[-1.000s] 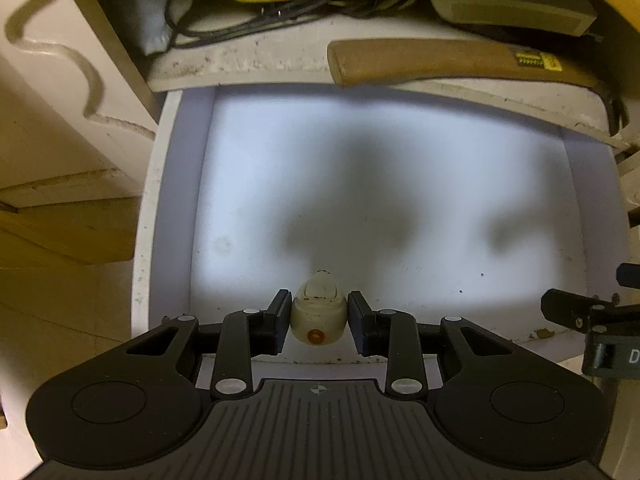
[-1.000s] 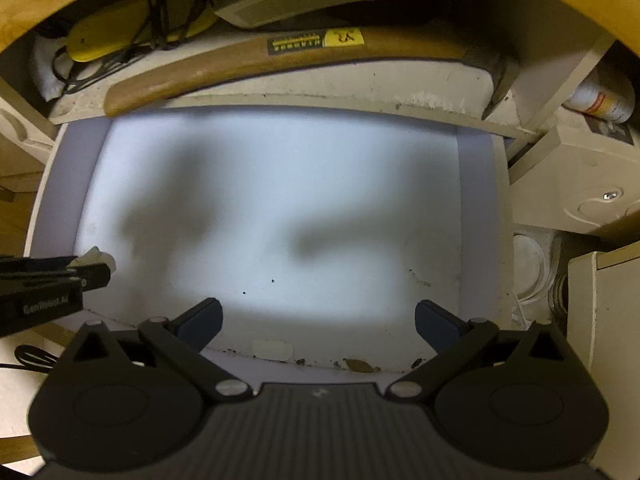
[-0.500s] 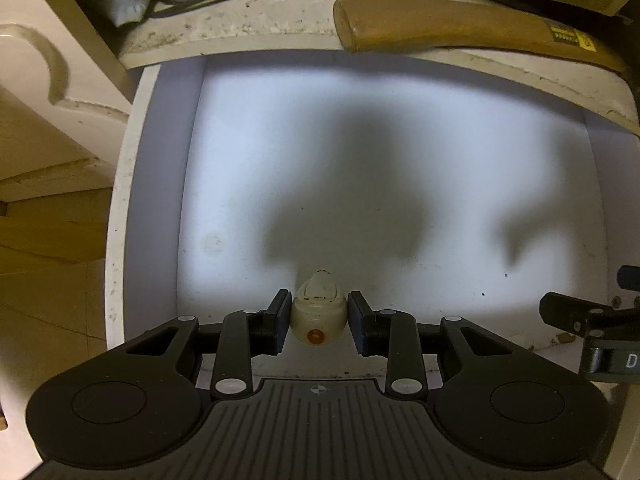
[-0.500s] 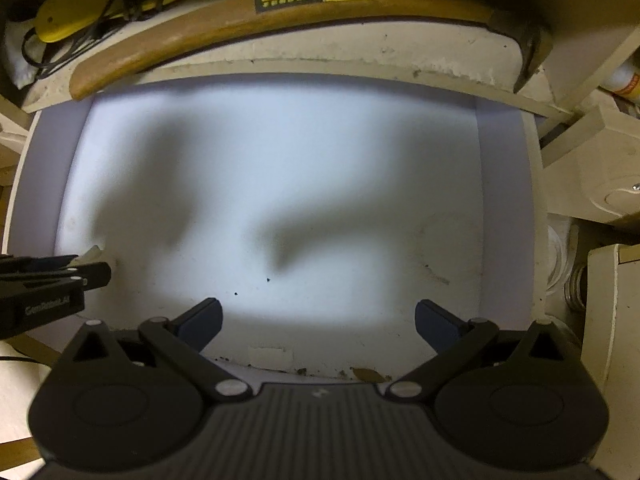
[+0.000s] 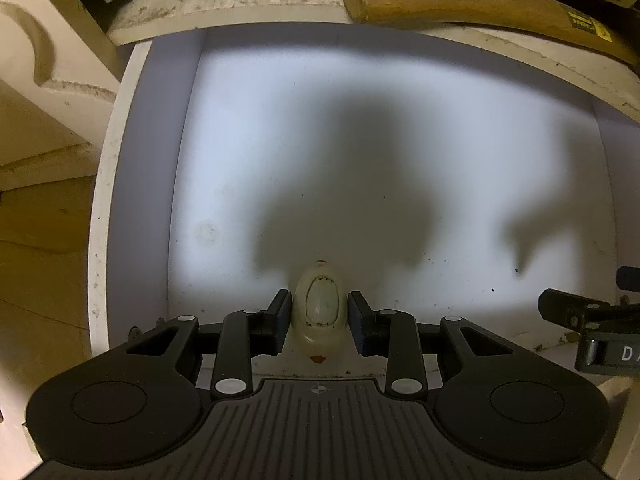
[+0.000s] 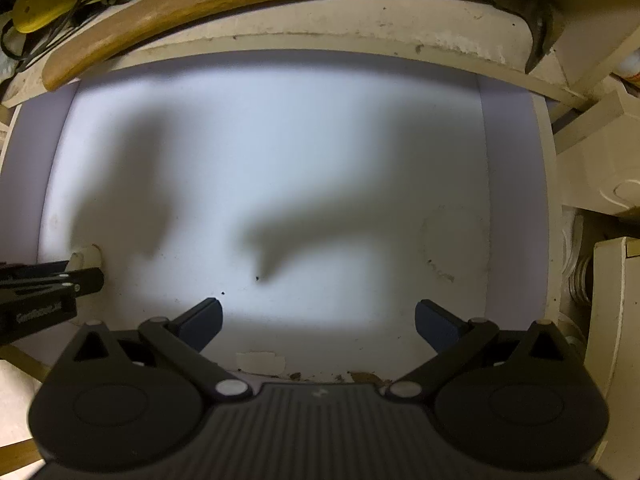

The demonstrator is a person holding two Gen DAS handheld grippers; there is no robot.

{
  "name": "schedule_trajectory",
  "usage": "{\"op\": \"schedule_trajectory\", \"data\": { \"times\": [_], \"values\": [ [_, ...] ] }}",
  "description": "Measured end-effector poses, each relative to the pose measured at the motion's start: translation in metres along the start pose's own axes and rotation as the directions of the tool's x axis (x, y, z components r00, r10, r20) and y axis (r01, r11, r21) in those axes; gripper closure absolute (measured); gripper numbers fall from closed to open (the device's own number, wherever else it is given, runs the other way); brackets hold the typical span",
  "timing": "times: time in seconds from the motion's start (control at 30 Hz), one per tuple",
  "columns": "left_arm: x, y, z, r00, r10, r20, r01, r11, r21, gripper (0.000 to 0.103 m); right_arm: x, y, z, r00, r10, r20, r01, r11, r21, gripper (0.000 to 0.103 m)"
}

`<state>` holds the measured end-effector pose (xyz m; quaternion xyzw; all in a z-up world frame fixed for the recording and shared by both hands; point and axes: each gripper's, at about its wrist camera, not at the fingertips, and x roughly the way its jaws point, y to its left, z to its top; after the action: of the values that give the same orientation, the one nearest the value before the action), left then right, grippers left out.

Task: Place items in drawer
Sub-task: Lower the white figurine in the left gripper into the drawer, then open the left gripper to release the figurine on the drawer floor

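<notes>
While both cameras look down into the open drawer [image 5: 132,184], much of what I see is shadow, and I cannot say exactly what I am carrying. My left hand-held gripper [image 5: 319,314] is clamped on a small cream-coloured item [image 5: 319,308], rounded, with an oval pale panel on top and an orange spot at its near end; its underside is hidden, so I cannot tell whether it touches the drawer floor or hangs just over it. It sits over the near part of the drawer, towards the front edge.

From the right wrist view, that same item [image 6: 86,256] shows only as a pale nub poking past the left hand-held gripper's dark fingers [image 6: 86,278] at the frame's left edge. My right hand-held gripper [image 6: 318,320] stands wide open with nothing between its fingers, over the near middle of the drawer [image 6: 512,200].

In the left wrist view, the right hand-held gripper [image 5: 560,306] is cut off at the right border, so only one finger and part of a printed label show.

Beyond the drawer's far edge lies a wooden handle [image 5: 460,0]. Only the right view shows its length, a label on it and a dark metal head [image 6: 536,28] at the right end. A yellow object [image 6: 44,4] with black cables [image 6: 60,28] over it appears there too, cut off by the frame. The left view shows the cabinet side [image 5: 36,60] with a curved cut-out, which the right view lacks. Brown crumbs [image 6: 360,376] along the drawer's front are visible only from the right.
</notes>
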<state>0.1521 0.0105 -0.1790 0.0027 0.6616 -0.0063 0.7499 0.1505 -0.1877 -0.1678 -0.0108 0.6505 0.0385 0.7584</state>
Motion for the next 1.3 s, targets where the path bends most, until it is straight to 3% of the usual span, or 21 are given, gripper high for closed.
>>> {"op": "schedule_trajectory", "data": {
  "times": [0.33,0.37,0.4,0.43,0.47,0.5,0.53,1.3],
  "values": [
    [0.003,-0.003,-0.001,1.0,-0.016,-0.024,0.016,1.0,0.007,0.073,0.003,-0.001,0.003,1.0,-0.002,-0.012,0.002,1.0,0.002,0.0],
    [0.003,-0.002,-0.001,0.999,-0.028,-0.029,0.028,1.0,-0.003,0.067,0.003,-0.001,0.003,1.0,-0.003,-0.012,0.003,1.0,0.002,0.0],
    [0.003,-0.001,-0.001,0.999,-0.042,-0.029,0.042,0.999,-0.017,0.047,0.003,-0.001,0.002,1.0,-0.003,-0.011,0.003,1.0,0.002,0.0],
    [0.003,0.0,-0.001,0.998,-0.05,-0.028,0.049,0.998,-0.03,0.035,0.002,-0.001,0.002,1.0,-0.002,-0.011,0.002,1.0,0.003,0.0],
    [0.002,0.0,-0.001,0.999,-0.045,-0.024,0.044,0.998,-0.038,0.017,0.002,0.0,0.002,1.0,-0.001,-0.011,0.001,1.0,0.003,0.0],
    [0.001,0.0,-0.001,0.999,-0.039,-0.019,0.038,0.998,-0.046,0.008,0.002,-0.001,0.002,1.0,0.0,-0.01,0.0,1.0,0.004,0.0],
    [0.0,0.001,-0.001,0.999,-0.033,-0.018,0.032,0.998,-0.051,0.006,0.0,-0.003,0.003,1.0,0.0,-0.01,0.0,1.0,0.005,0.0],
    [-0.01,-0.013,-0.006,1.0,-0.008,-0.029,0.007,1.0,-0.024,0.005,-0.024,-0.009,-0.004,1.0,0.006,0.028,-0.007,1.0,0.019,0.0]
  ]
}}
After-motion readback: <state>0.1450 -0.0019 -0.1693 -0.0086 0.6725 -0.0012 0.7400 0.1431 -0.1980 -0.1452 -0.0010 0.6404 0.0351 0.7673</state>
